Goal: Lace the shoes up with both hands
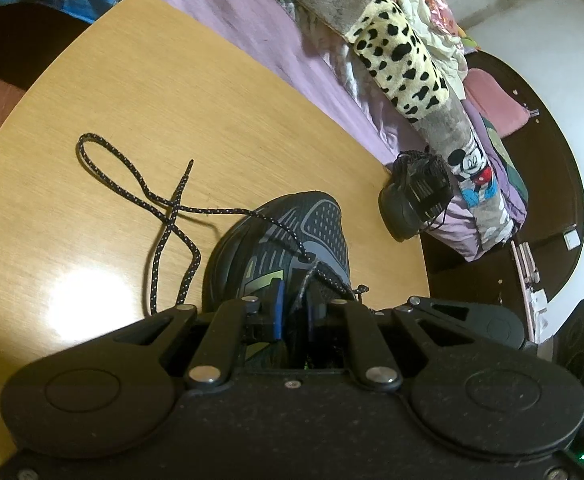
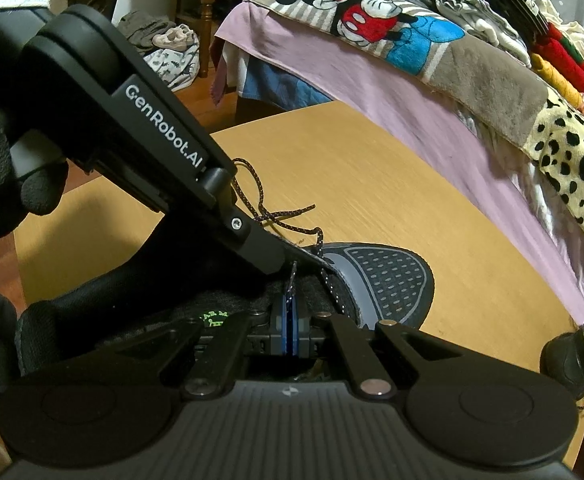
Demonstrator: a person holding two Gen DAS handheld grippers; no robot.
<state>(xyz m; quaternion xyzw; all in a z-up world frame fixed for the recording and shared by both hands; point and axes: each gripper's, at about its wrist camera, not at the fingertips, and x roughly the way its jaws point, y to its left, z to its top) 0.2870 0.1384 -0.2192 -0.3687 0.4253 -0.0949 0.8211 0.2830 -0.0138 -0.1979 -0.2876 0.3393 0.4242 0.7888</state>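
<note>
The dark shoe (image 1: 292,240) is sitting low-centre on the wooden table (image 1: 171,100). The left gripper (image 1: 294,312) is pinching its eyelet flap; the right gripper (image 2: 289,320), closed, is clamping the lace (image 2: 292,280) tip. Threading seems underway; next it likely needs feeding through the eyelet.

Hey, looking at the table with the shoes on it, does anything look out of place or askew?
Yes. The second shoe is tipped on its side at the far edge of the table, leaning against the bed. The lace of the near shoe sprawls loose across the tabletop in a crossed loop, mostly unthreaded.
</note>
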